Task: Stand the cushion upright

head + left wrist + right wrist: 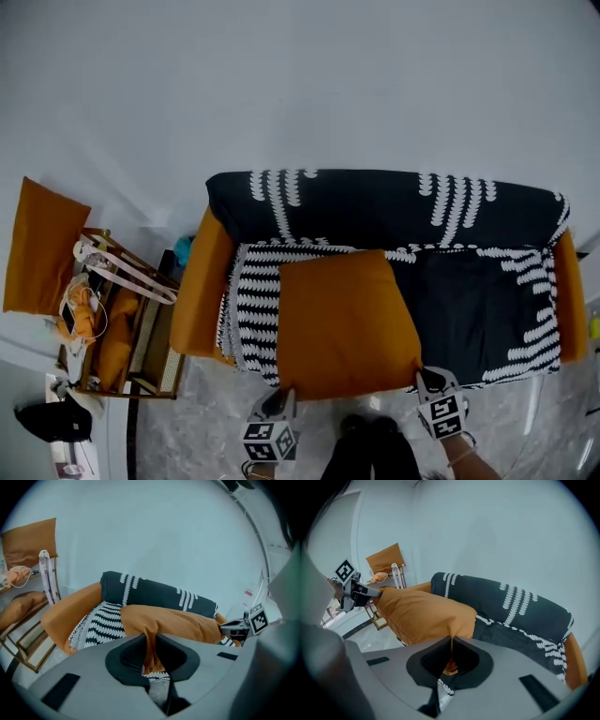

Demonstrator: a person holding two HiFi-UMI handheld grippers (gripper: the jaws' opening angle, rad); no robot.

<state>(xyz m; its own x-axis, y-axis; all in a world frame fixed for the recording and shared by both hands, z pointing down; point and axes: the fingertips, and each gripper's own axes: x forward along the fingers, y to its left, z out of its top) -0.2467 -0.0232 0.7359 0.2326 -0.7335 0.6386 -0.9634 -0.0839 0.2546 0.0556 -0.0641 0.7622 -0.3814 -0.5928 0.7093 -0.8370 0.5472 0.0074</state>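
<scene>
- Head view: finds the orange cushion (347, 323) tilted over the seat of a sofa (200, 291), near edge held up at the sofa's front, far edge toward the backrest.
- Pinches the near-left corner in the left gripper (279, 398) and the near-right corner in the right gripper (429, 377) — both pairs of jaws nearly closed, a fold of orange fabric clamped in each.
- Looks to be mid-lift, not yet upright.
- Next calls for swinging the held edge up toward the backrest, keeping both corners level, then settling the lower edge on the seat before letting go.
- Sets the scene on a black-and-white patterned throw (375, 202) draped over seat and back — pale wall (281, 84) behind, glossy marbled floor (206, 422) below, a wooden rack (141, 352) and a second orange cushion (42, 244) at left.
</scene>
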